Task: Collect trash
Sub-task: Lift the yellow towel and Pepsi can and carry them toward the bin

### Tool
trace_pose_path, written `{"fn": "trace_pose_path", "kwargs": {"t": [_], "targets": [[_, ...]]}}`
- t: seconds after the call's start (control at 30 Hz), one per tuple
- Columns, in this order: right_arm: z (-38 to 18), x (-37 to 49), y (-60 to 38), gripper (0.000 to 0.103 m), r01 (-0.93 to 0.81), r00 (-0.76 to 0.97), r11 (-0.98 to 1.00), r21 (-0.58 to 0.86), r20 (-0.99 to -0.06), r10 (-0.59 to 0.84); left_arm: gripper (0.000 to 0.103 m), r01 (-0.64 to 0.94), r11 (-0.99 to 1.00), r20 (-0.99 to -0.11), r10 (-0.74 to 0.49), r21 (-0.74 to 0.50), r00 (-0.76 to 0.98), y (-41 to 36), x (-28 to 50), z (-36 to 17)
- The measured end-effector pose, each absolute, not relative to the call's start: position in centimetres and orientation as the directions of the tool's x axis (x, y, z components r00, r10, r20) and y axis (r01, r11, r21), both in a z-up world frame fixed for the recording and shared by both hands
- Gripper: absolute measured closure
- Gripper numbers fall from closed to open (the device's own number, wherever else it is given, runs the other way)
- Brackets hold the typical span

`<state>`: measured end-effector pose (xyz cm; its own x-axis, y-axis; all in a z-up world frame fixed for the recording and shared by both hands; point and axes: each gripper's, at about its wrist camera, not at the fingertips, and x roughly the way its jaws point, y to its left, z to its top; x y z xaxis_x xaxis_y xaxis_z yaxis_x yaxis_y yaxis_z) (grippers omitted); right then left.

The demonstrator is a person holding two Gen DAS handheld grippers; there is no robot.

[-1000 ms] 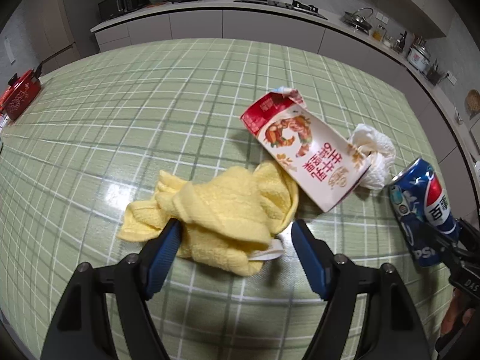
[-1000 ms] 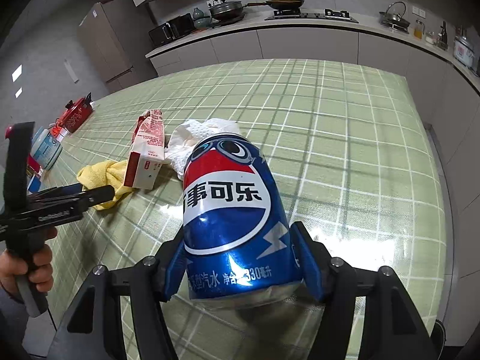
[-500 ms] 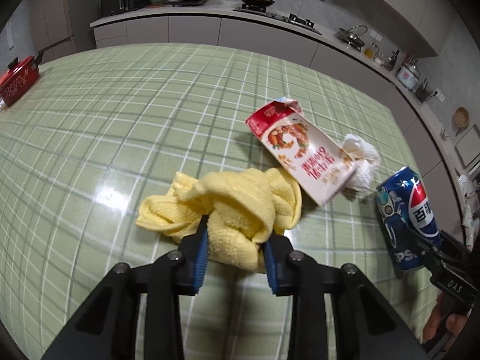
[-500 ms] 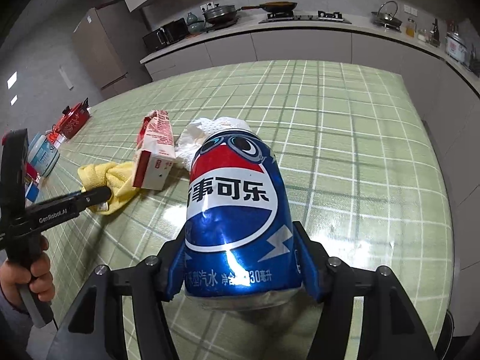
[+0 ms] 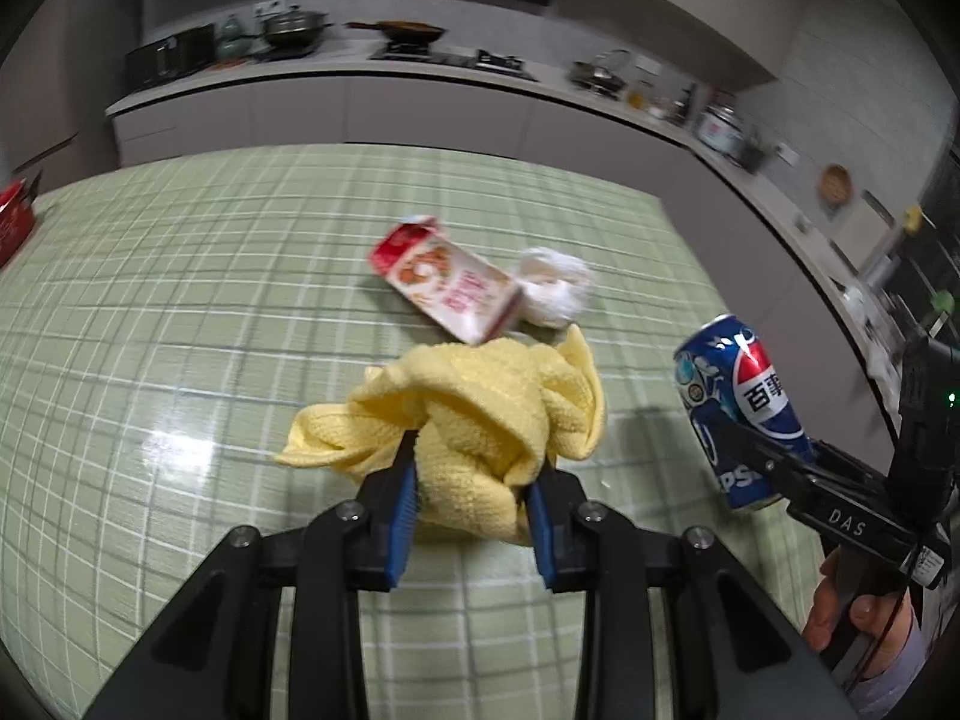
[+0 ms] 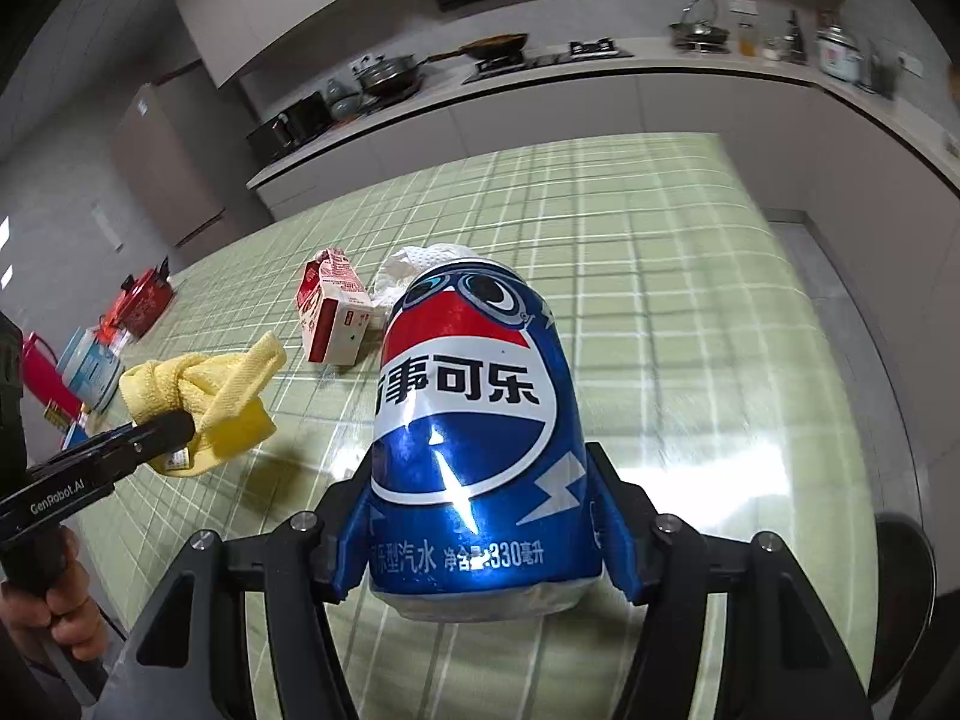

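Left wrist view: left gripper [image 5: 474, 492] fingers clenched on one yellow cloth [image 5: 480, 414] at centre, hiding its lower folds, one blurred carton [image 5: 447, 291] and one tissue wad [image 5: 555, 288] above on green worktop [image 5: 180, 312]; right wrist view: right gripper [image 6: 486, 534] fingers grasping one Pepsi can [image 6: 474, 420], tissue mostly hidden behind.

— Where are we?

— We are in a home kitchen. We see a long counter [image 5: 420, 81] with a gas stove [image 5: 456, 57], a frying pan [image 6: 492, 47], a pot with a lid [image 5: 294, 24] and a kettle [image 6: 699, 24].

— And here?

— A table with a green checked cloth [image 6: 690, 276].
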<state>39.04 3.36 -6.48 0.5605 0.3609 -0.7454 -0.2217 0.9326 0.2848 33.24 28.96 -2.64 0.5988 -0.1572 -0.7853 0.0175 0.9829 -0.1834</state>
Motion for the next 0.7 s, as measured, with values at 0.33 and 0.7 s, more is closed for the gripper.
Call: {"fn": "trace_pose_path", "kwargs": {"t": [0.33, 0.7], "targets": [[-5.5, 32.6, -0.7, 0.039, -0.062, 0.607, 0.957, 0.284, -0.75, 0.262, 0.07, 0.176, 0.962, -0.78, -0.271, -0.207, 0.564, 24.5, 31.6, -2.9], [-5.1, 29.9, -4.7, 0.039, -0.043, 0.615, 0.946, 0.322, -0.737, 0.279, 0.07, 0.211, 0.958, -0.774, -0.28, -0.192, 0.568, 18.7, 29.8, -2.1]]}}
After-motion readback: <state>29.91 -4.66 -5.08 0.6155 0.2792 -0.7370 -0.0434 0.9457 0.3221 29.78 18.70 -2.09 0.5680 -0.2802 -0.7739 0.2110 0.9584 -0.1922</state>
